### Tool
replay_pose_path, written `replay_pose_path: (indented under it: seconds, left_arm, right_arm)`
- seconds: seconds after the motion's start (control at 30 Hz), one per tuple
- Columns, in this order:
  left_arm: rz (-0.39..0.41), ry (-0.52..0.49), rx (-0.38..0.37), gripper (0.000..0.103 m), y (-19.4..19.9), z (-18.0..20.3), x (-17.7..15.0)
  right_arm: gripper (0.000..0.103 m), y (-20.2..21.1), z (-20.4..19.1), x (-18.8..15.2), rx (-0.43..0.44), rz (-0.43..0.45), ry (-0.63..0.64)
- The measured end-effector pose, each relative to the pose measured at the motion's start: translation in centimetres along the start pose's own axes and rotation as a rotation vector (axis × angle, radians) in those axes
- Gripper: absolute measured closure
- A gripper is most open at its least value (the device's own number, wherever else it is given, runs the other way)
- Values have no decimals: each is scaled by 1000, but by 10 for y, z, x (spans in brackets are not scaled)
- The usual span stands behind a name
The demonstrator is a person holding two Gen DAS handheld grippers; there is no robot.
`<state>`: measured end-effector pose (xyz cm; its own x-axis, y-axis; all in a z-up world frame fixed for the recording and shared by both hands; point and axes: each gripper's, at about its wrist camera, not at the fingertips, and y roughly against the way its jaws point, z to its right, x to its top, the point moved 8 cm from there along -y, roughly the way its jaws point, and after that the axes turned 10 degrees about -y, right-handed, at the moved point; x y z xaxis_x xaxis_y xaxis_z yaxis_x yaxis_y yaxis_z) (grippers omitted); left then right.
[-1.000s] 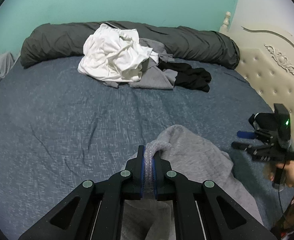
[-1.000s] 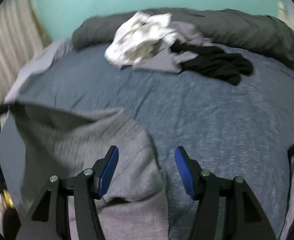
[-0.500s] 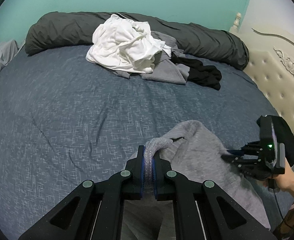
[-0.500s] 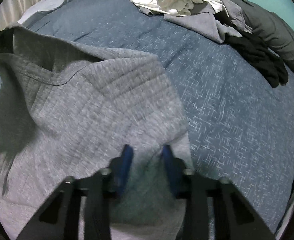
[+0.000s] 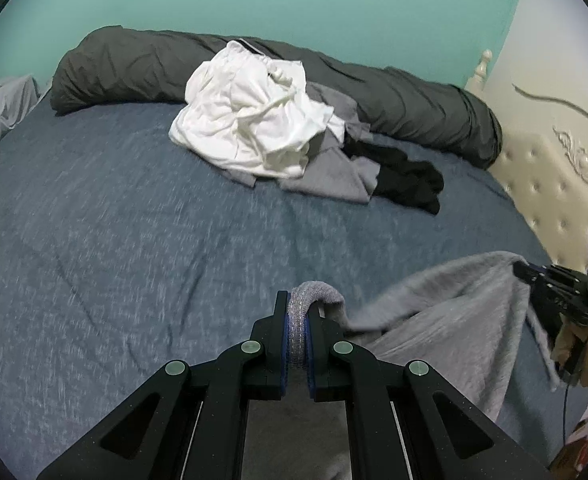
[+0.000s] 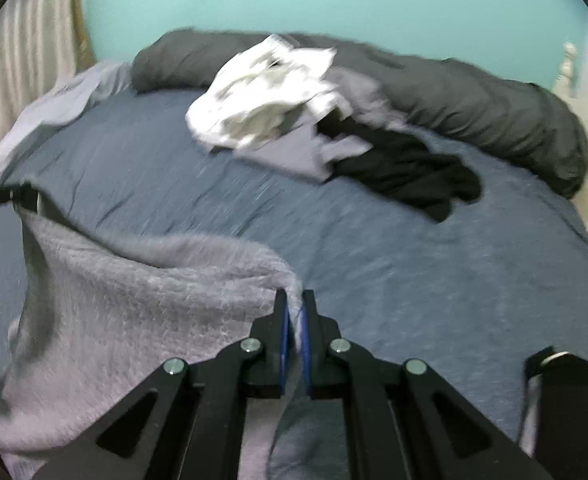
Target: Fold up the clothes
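Fuzzy light-grey knit top [image 5: 446, 320], ribbed at the edge, soft and a bit rumpled. Bunched edge clamped tight in the left gripper [image 5: 299, 328], another corner pinched in the right gripper [image 6: 294, 332], jaws closing on it. Stretched between the two and sagging in the middle, hanging just over the blue bedsheet [image 5: 134, 240]. Further back, a heap: white garment [image 5: 254, 128], grey one [image 5: 334, 176], black one [image 5: 410, 184]. Behind that, a dark grey rolled duvet [image 5: 134, 68] along the teal wall [image 5: 294, 0].
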<state>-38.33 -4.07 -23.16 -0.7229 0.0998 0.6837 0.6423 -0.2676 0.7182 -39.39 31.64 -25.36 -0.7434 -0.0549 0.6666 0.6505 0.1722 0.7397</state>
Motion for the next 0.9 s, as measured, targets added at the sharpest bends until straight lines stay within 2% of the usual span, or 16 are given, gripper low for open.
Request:
replay_pose_path:
  seconds: [0.17, 0.3, 0.4, 0.43, 0.47, 0.53, 0.7, 0.83, 0.9]
  left_arm:
    - [43, 37, -16, 97, -6, 3, 41]
    - [4, 62, -64, 96, -42, 15, 56]
    - [-65, 80, -121, 93, -74, 22, 47]
    - [-85, 99, -133, 87, -82, 20, 40]
    - [-102, 113, -131, 67, -89, 17, 33]
    - [-113, 119, -137, 41, -94, 9, 20]
    - [-126, 83, -116, 37, -89, -11, -7]
    - [-132, 105, -112, 37, -81, -34, -23]
    - [-155, 71, -125, 37, -79, -38, -34]
  right_arm:
    - [98, 22, 30, 34, -46, 72, -59]
    - [98, 14, 48, 51, -90, 74, -91]
    - [98, -6, 67, 45, -131, 30, -122]
    - [98, -14, 73, 41, -143, 14, -138]
    - [98, -22, 80, 37, -154, -3, -153]
    - [98, -39, 90, 23, -164, -40, -175]
    - [98, -72, 103, -19, -155, -130, -212]
    - [98, -86, 112, -39, -175, -161, -259]
    - [98, -87, 115, -42, -172, -164, -272]
